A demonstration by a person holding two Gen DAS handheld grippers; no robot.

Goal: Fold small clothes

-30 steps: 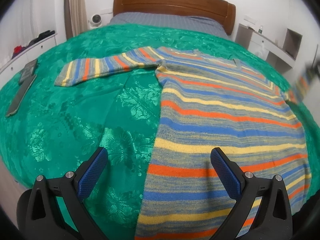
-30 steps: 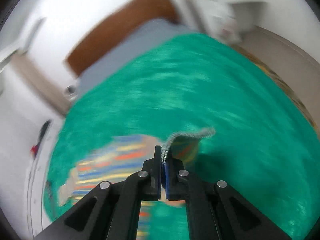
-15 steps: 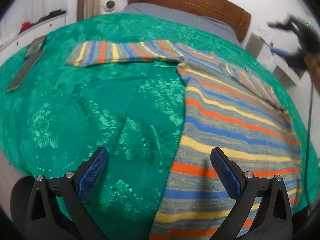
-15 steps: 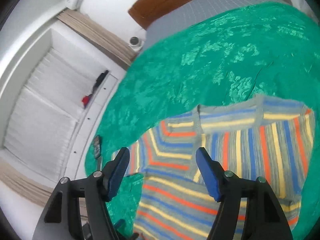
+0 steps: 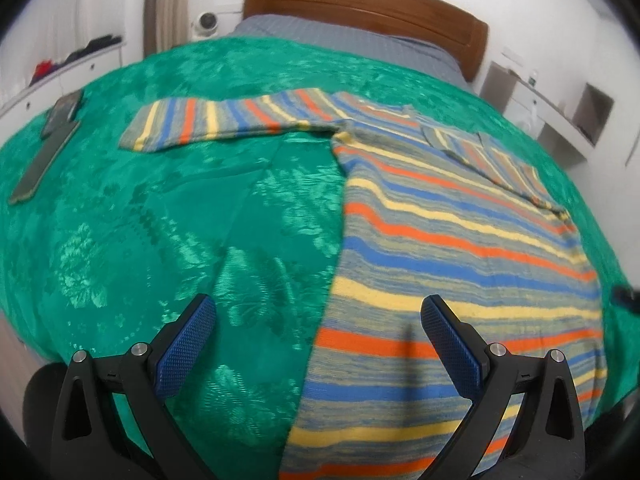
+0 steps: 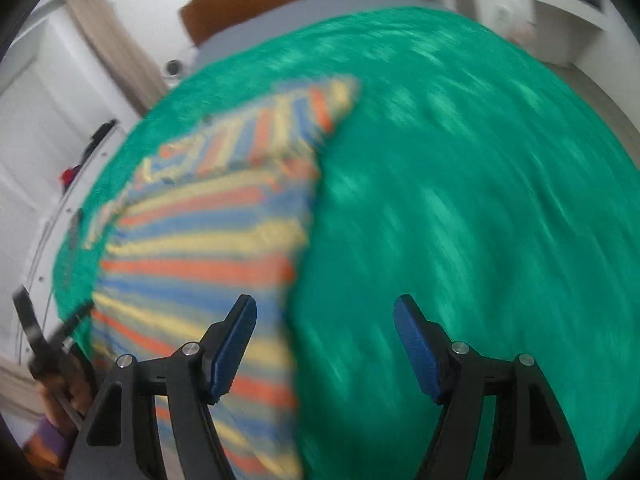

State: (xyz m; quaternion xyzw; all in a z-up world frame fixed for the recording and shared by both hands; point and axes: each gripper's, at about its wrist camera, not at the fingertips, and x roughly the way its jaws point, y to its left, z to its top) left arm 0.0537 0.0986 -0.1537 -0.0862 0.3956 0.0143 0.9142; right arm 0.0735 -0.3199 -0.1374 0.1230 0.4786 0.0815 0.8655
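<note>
From my left wrist camera I see the striped knitted sweater in grey, blue, yellow and orange (image 5: 460, 264) lying flat on the glossy green floral bedspread (image 5: 160, 220) that covers the bed. The sweater's body fills the right half of the view and runs under the lower edge of the frame. One sleeve (image 5: 224, 124) stretches out flat to the left across the bedspread, while the other sleeve (image 5: 492, 156) lies folded in over the chest, on top of the body. My left gripper (image 5: 318, 346) hangs above the sweater's near edge with its jaws spread wide and nothing between them; the blue textured pads (image 5: 186, 346) are clear of the cloth. A dark flat strip (image 5: 44, 152) lies on the bedspread far to the left, well apart from the sweater. Behind the bed stands a brown wooden headboard (image 5: 360, 4).

The right wrist view is blurred. My right gripper (image 6: 324, 354) also has its jaws wide apart and empty, poised over the line where the sweater's side edge (image 6: 208, 248) meets bare bedspread (image 6: 460, 200). The left gripper shows at the lower left of that view (image 6: 44, 340), too smeared to read further.
</note>
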